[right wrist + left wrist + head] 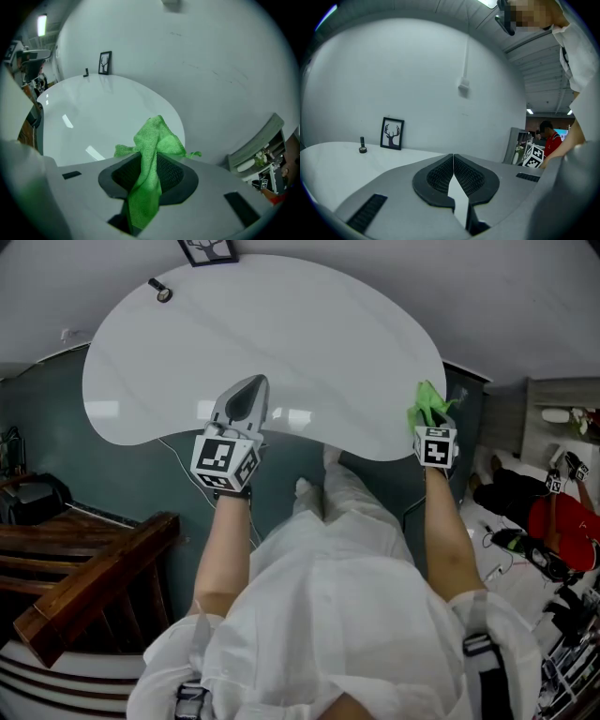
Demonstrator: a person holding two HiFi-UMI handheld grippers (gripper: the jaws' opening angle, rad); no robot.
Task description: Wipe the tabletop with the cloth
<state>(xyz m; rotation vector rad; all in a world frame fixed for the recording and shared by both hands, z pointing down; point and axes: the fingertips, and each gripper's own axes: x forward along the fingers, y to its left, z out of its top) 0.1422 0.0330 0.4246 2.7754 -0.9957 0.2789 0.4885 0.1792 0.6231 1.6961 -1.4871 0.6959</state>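
Observation:
A glossy white rounded tabletop [281, 334] fills the head view's upper half. My right gripper [433, 418] hovers at the table's right front edge, shut on a bright green cloth [427, 405]. In the right gripper view the green cloth [151, 159] sticks up between the jaws, with the tabletop [103, 117] beyond. My left gripper [246, 395] is over the table's front edge near the middle, shut and holding nothing. Its jaws [453, 176] meet in the left gripper view.
A small framed deer picture [208, 249] and a small dark object [161, 292] stand at the table's far edge. A dark wooden rail [89, 577] lies to the lower left. Shelving and clutter [553, 512] are at the right. A person in red [551, 138] stands far off.

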